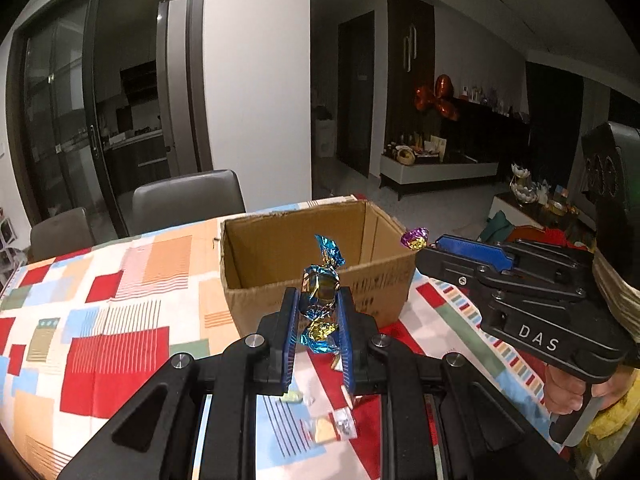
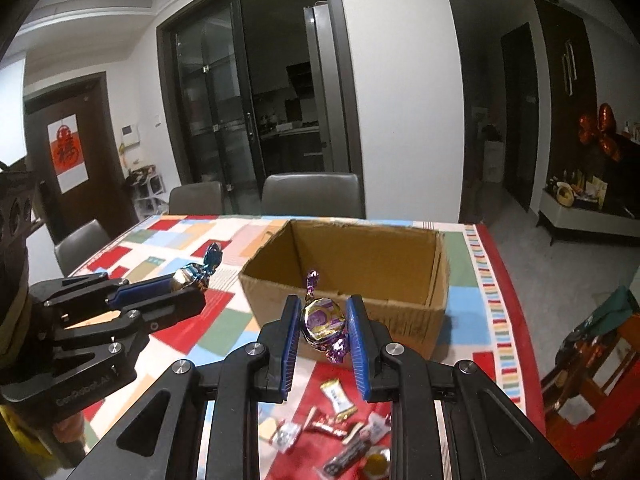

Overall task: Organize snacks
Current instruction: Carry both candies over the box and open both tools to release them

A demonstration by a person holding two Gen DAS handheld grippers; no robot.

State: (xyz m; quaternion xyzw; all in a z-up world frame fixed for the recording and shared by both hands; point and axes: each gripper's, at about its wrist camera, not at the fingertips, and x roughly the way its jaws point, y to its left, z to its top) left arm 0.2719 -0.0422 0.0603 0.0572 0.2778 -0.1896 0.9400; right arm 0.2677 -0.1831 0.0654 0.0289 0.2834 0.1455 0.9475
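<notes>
So both grippers are loaded right now: the left gripper (image 1: pixel 319 312) is pinching a blue foil-wrapped candy (image 1: pixel 320 290) around its fat middle, and the right gripper (image 2: pixel 323 326) has its pads pressed on a purple and gold foil-wrapped candy (image 2: pixel 322 318) the same way, twisted ends sticking out above and below. Both candies are held up off the table, just short of the open cardboard box (image 2: pixel 348 276), which looks empty from what I can see of the inside. These things should be super light, with crinkly, slippery foil over what's probably a hard core, so grabbing the bulge rather than the floppy twist ends seems the right call. Count-wise: two candies in hand, one box, and a little pile of roughly seven or eight small wrapped snacks (image 2: pixel 340 432) on the patchwork tablecloth (image 2: pixel 200 332) below the right gripper, hard to count exactly since the fingers block some.
</notes>
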